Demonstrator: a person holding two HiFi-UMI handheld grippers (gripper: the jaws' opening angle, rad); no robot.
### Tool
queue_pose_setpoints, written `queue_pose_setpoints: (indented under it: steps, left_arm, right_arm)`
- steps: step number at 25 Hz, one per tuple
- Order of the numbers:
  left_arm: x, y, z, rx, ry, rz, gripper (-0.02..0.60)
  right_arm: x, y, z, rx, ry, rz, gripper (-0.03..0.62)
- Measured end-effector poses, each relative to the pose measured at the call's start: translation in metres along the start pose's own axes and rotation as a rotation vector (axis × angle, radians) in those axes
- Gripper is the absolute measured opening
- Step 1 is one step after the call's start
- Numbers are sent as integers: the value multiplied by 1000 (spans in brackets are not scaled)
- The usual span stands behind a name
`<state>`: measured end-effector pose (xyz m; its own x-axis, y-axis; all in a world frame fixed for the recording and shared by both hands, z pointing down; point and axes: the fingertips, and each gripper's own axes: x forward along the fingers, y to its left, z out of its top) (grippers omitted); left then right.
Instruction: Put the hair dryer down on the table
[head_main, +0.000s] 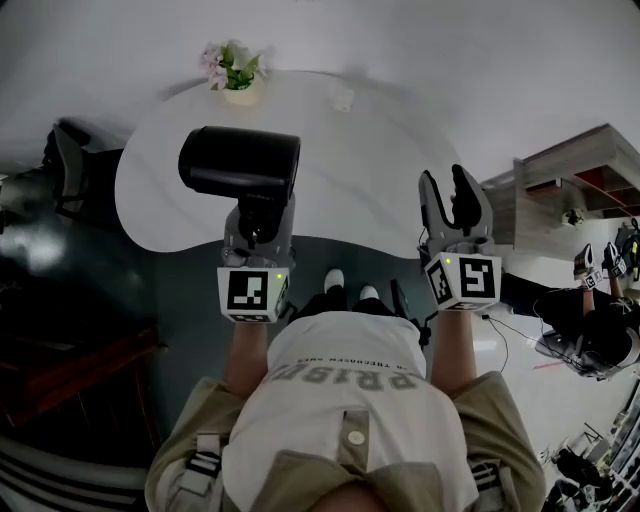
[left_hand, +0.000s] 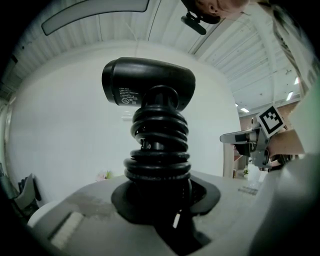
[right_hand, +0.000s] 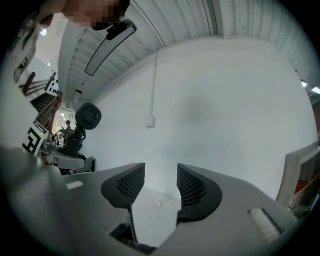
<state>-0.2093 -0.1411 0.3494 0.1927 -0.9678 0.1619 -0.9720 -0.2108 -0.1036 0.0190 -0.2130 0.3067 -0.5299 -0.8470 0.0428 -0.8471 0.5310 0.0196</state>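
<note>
**Top-heavy dryer near the table's edge**

Your left gripper (head_main: 257, 228) is clamped on the dryer (head_main: 240, 163) by its handle, over the cord (left_hand: 159, 145) coiled round it. The head stands above the jaws, in the air, seemingly over the near part of the table (head_main: 340, 190). Your right gripper (head_main: 452, 190) is empty, jaws apart.

The coils may roll under the pads, so the heavy head could swing or slip as you lower it. If you release near the rim, it could tip off.

The coils hide where the pads bite, and the dryer covers the spot below it. A small pale thing (head_main: 343, 99) near the flowers (head_main: 233, 70) is too small to name.
</note>
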Motion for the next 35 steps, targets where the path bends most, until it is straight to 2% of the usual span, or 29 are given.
queue_pose_setpoints:
  steps: [5,17,19,25,28,35]
  left_arm:
    - [7,-9,-4,13,23,-46,133]
    - [16,-36,-21,11,80,-84,133]
    - [18,-42,-24,11,92,-90,133]
    - [23,-52,-36,46,132,-104,132]
    - [27,-58,-37,32,132,-118,132]
    - [43,-69,-47,38,166,-152,132]
  right_arm:
    - [3,-4,-5,9,18,-12,204]
    - [2,-13,-5,-5,44,64,206]
    - [1,-16,-5,10,55,85,222]
    - [3,-13,-5,20,83,176,254]
    - [4,-6,-2,20,98,251,276]
    - [14,24,3,-157,131,406,321]
